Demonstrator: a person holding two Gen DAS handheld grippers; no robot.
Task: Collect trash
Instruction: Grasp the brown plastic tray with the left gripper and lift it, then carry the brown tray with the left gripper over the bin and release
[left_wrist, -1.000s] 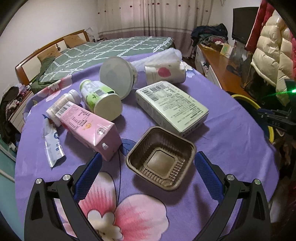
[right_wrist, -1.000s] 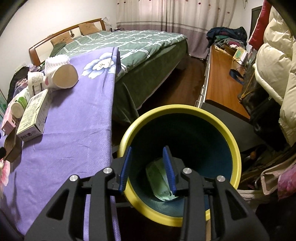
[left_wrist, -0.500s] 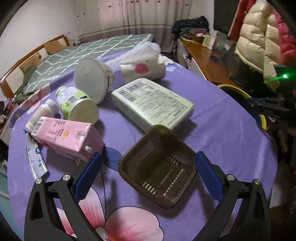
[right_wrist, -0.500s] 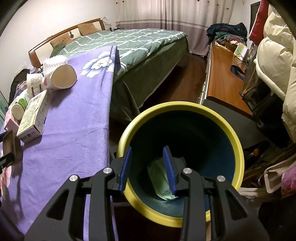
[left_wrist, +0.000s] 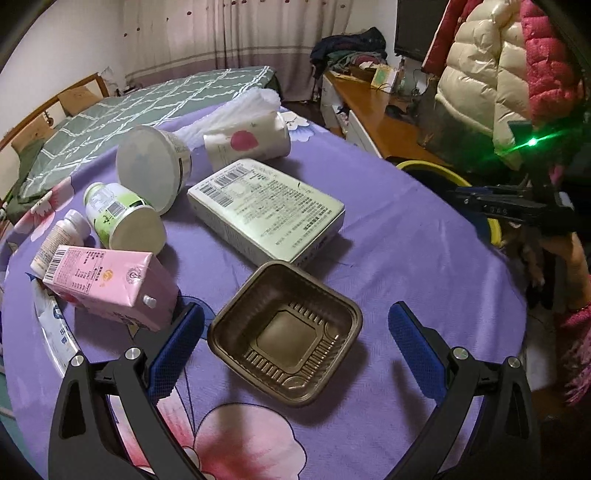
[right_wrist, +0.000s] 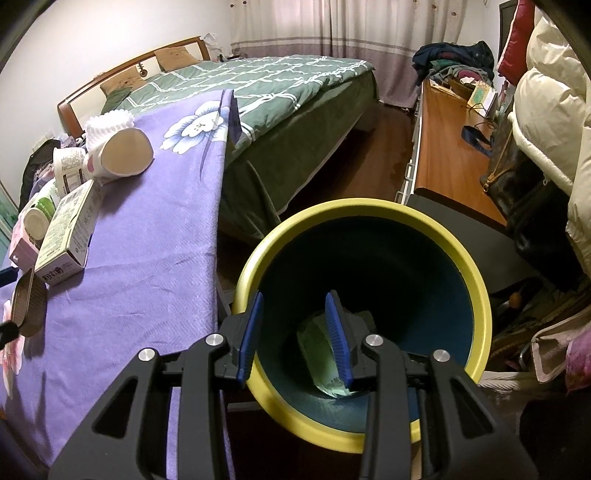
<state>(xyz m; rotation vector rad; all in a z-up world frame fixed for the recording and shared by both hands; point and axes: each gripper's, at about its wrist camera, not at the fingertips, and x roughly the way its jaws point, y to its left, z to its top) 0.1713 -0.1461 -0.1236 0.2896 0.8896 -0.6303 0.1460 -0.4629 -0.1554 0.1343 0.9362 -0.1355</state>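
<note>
With the left gripper (left_wrist: 295, 343) spread wide around the brown plastic tray (left_wrist: 284, 334) between its fingers, closing could crumple or flip that thin tray, while the right gripper (right_wrist: 294, 332), jaws part-open and empty, hangs over the yellow-rimmed bin (right_wrist: 476, 280).

Left gripper (left_wrist: 295, 334) jaws spread wide around brown tray (left_wrist: 284, 334); bare cloth between tray and right finger; left finger hemmed in by pink carton (left_wrist: 110, 284) just beside it; flat green box (left_wrist: 266, 210) blocks the tray's far side, nearly touching; bottles and cups crowd beyond; purple tablecloth (left_wrist: 413, 251) bare toward the right edge; right gripper (right_wrist: 293, 326) over bin (right_wrist: 476, 288), mouth unobstructed, green wrapper (right_wrist: 317, 350) at the bottom.
</note>
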